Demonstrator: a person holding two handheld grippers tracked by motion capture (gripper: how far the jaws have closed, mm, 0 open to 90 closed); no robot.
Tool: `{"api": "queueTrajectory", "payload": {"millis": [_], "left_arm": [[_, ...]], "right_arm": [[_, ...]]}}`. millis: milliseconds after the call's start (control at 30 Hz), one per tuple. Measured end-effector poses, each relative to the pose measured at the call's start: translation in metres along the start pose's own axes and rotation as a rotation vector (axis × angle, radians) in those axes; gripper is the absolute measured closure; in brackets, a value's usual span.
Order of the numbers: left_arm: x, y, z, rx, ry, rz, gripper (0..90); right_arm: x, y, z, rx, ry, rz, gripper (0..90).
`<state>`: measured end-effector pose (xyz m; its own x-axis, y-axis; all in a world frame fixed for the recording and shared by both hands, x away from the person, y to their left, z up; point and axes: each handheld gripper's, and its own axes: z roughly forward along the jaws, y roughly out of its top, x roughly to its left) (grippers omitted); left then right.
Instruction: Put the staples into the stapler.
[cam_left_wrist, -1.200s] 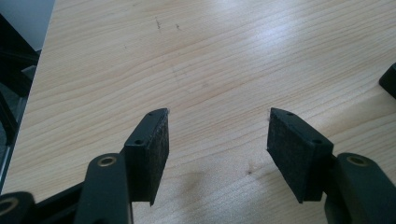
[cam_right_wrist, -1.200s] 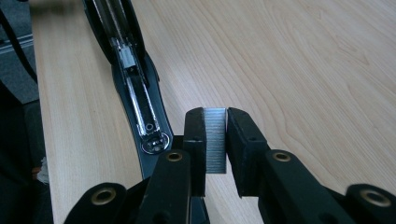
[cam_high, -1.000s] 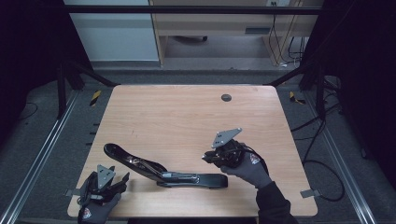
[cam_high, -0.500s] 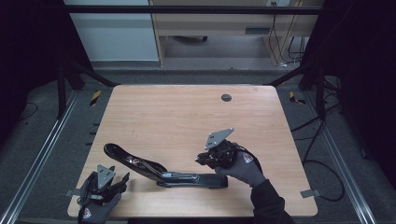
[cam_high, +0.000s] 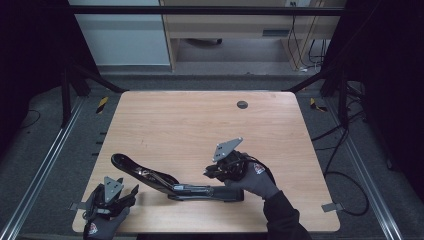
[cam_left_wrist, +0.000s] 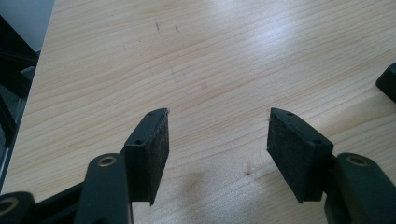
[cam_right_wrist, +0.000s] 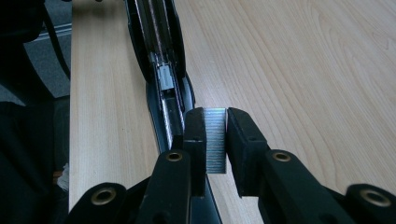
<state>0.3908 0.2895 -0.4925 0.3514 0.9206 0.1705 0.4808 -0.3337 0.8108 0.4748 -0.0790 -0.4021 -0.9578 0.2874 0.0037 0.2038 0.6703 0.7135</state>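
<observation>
Two black jaws rise from the bottom edge, set wide apart with bare table (cam_left_wrist: 219, 60) between them; nothing is held, so the left gripper (cam_left_wrist: 217, 140) stands open. The left pad (cam_left_wrist: 156, 154) sits at about 7 o'clock from the centre of the picture, the right pad (cam_left_wrist: 289, 149) at about 4 o'clock, their dark felt-like faces turned toward each other. The table is pale wood with fine grain and a bright sheen toward 1 o'clock. A dark thing (cam_left_wrist: 387, 81) pokes in at 3 o'clock; what it is cannot be told. The table's edge runs along 9 to 11 o'clock, dark beyond it.
</observation>
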Motion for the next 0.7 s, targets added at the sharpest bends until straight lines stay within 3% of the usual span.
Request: {"api": "queueTrajectory", "payload": {"millis": [700], "left_arm": [[0.0,0.0,0.0,0.001,-0.002,0.003,38.6]], "right_arm": [[0.005,0.003,0.016,0.032,0.067,-0.045,78.2]]}}
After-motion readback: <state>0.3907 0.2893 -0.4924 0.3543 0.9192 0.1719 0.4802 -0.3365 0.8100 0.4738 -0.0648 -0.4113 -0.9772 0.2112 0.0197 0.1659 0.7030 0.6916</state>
